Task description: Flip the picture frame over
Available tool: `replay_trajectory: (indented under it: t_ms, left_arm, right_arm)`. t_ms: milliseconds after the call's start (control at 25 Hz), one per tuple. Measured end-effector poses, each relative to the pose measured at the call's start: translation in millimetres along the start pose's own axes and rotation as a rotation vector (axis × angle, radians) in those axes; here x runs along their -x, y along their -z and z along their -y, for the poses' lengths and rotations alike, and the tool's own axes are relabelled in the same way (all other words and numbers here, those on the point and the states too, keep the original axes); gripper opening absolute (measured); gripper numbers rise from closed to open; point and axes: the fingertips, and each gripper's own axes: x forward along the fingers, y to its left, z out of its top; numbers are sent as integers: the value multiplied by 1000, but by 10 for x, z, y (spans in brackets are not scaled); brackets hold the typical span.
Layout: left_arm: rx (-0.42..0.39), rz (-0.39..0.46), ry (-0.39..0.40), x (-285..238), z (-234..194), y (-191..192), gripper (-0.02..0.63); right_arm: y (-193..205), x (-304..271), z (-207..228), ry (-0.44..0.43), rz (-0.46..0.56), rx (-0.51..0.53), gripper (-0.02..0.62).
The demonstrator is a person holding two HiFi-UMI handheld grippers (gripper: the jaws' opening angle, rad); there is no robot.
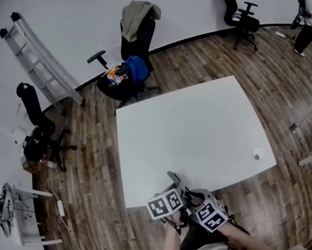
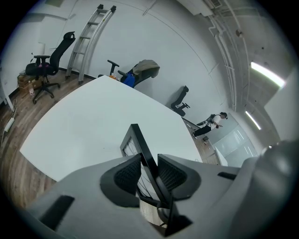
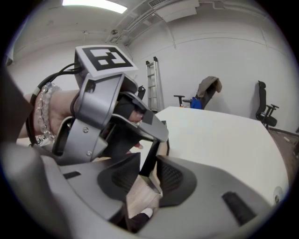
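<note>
Frame (image 2: pixel 138 135) stands edge-on between the pads of the left gripper (image 2: pixel 148 163), which pinch its black rim. The right gripper (image 3: pixel 148 165) has the same frame between its jaws, which stand slightly apart with a gap at one pad. Both grippers sit side by side, the frame upright in the air at the near edge of the white surface (image 1: pixel 199 131). Chairs (image 1: pixel 134 64) and a ladder (image 1: pixel 42 56) stand beyond.

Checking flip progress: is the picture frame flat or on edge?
On edge: the picture frame rises edge-on between the jaws of the left hand-held gripper.
</note>
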Motion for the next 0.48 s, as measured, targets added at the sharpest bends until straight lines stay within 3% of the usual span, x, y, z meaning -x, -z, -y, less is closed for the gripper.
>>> replay_trajectory:
  t_ms: [280, 480]
  left_arm:
    - [39, -5, 22, 37, -88, 12, 100]
    - [33, -10, 25, 68, -142, 29, 97]
  right_arm:
    - [-59, 81, -1, -131, 60, -127, 118]
    - [-104, 83, 403, -77, 127, -248, 118]
